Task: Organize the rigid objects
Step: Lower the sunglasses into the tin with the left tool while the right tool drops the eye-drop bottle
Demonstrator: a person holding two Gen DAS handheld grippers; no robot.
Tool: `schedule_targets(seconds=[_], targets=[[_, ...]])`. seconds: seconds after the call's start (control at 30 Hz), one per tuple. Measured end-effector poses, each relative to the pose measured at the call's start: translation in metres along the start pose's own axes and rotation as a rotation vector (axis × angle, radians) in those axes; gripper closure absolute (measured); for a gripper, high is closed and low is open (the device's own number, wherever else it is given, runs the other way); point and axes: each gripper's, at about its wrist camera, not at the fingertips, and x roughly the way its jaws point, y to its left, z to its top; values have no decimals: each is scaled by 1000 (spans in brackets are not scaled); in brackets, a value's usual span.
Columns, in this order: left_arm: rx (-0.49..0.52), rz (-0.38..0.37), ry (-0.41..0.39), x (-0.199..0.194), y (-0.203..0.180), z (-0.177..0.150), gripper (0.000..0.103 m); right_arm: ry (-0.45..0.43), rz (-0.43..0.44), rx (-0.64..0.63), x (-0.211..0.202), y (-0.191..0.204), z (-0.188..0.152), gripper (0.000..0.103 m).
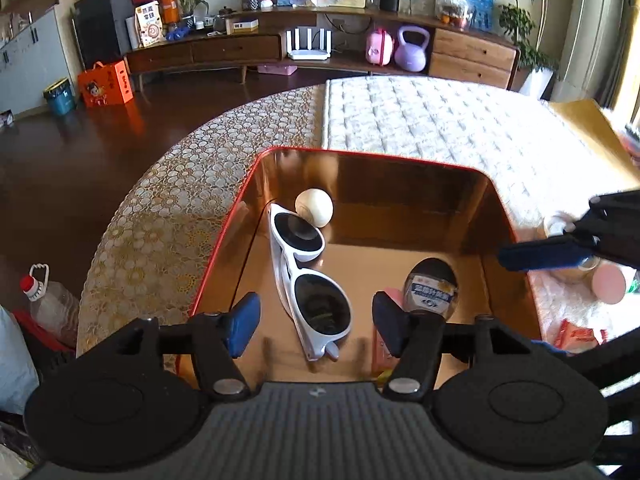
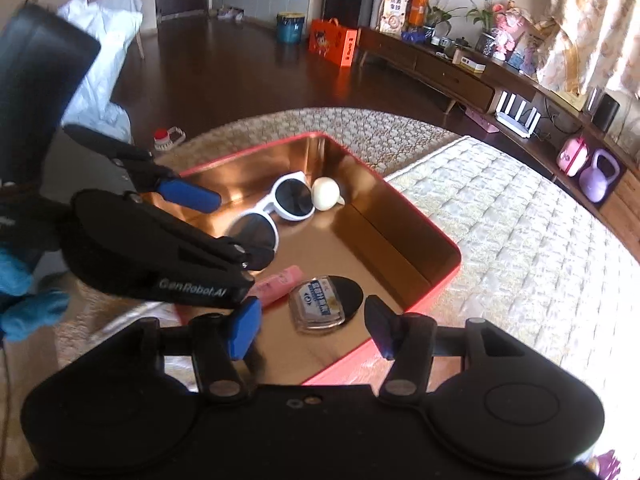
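The table (image 1: 168, 216) under its patterned cloth carries a quilted mat (image 1: 420, 120) and, beside the mat, the red tin (image 2: 440, 292) with a gold inside, where the rigid things are gathered. In the tin lie white sunglasses (image 1: 304, 276), their long axis running away from my left hand-held gripper (image 1: 316, 320), almost in line with its fingers and just ahead of them. Near their far end a cream ball (image 1: 315, 207) touches the frame. A small jar (image 1: 432, 286) with a dark lid lies on its side toward the right wall, a pink tube (image 2: 276, 284) beside it. My left hand-held gripper hangs over the tin, fingers spread, holding nothing. My right hand-held gripper (image 2: 312, 328), likewise spread and empty, hovers at the tin's near corner, closest to the jar. Outside the tin, on the mat, a pink-capped thing (image 1: 608, 284) looks unsorted; the right is nearer it, I judge.
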Motion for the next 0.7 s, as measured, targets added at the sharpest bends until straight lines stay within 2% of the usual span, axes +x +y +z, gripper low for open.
schedule_targets(seconds=[0.07,0.3,0.37,0.7], targets=[[-3,3,-9,-8,-1,0,42,-13,8,26,-12,-3,-4,39],[19,6,-64,-43,-14,-8,42,-61,10,95,-52,-11,-21,38],[19,7,-79,-53,-18,-11,42,-78,10,122,-64,-17,-27,32],[32,10,-159,-103,-46,-15,41,-142,-19,253,-122,-46,-61,21]])
